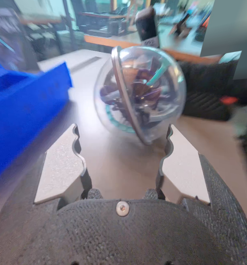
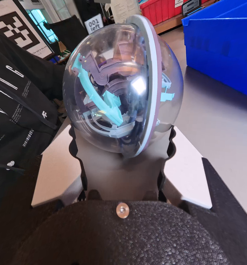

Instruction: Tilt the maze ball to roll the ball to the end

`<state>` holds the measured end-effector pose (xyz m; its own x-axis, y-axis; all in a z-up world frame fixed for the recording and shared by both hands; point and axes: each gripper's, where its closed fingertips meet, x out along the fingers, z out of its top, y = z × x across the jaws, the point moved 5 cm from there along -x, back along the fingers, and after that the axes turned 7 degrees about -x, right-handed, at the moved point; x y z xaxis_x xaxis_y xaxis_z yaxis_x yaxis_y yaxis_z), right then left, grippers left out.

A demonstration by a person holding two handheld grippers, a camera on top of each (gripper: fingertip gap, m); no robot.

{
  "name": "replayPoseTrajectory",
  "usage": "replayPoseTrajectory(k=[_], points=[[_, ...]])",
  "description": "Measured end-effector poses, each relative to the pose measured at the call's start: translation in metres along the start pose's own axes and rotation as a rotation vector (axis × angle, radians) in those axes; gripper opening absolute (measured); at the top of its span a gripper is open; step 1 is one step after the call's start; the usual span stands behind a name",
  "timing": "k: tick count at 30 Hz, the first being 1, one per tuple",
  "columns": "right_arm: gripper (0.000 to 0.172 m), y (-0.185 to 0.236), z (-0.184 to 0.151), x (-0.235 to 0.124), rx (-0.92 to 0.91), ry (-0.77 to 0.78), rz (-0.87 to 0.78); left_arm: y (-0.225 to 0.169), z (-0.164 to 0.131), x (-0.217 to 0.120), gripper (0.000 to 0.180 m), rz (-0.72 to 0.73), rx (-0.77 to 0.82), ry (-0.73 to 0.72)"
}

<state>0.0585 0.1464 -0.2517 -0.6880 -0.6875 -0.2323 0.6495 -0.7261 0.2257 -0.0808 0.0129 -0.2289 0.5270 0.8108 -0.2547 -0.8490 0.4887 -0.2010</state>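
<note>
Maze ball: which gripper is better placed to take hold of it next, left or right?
Probably right. The right gripper already has the maze ball between its open fingertips, though a firm grip isn't evident. The left gripper is open too, with the ball ahead of its fingers, off to the right, resting on the table.

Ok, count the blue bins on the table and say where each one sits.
1 blue bin shows, on the table, right of the maze ball in the right wrist view. More may sit out of frame.
</note>
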Motion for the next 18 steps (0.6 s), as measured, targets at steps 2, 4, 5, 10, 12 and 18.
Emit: replayPoseTrajectory(k=[2, 4, 5, 10, 12, 18], points=[[0.126, 0.001, -0.001, -0.001, -0.015, 0.005, -0.015, -0.007, -0.002, 0.003, 0.124, -0.140, -0.243, -0.042], [0.125, 0.002, -0.001, -0.001, -0.036, 0.012, -0.034, -0.013, -0.004, 0.013, 0.131, -0.202, -0.331, -0.051], [0.124, 0.003, -0.001, 0.000, -0.050, 0.019, -0.045, -0.016, -0.007, 0.021, 0.134, -0.202, -0.316, -0.023], [0.125, 0.006, -0.004, 0.006, -0.110, 0.063, -0.116, -0.017, -0.019, 0.053, 0.147, -0.105, -0.156, 0.088], [0.125, 0.007, -0.006, 0.007, -0.129, 0.083, -0.143, -0.016, -0.015, 0.053, 0.147, -0.108, -0.120, 0.075], [0.127, 0.014, 0.000, 0.016, -0.222, 0.067, -0.191, -0.023, 0.012, 0.042, 0.146, -0.100, 0.064, -0.051]])
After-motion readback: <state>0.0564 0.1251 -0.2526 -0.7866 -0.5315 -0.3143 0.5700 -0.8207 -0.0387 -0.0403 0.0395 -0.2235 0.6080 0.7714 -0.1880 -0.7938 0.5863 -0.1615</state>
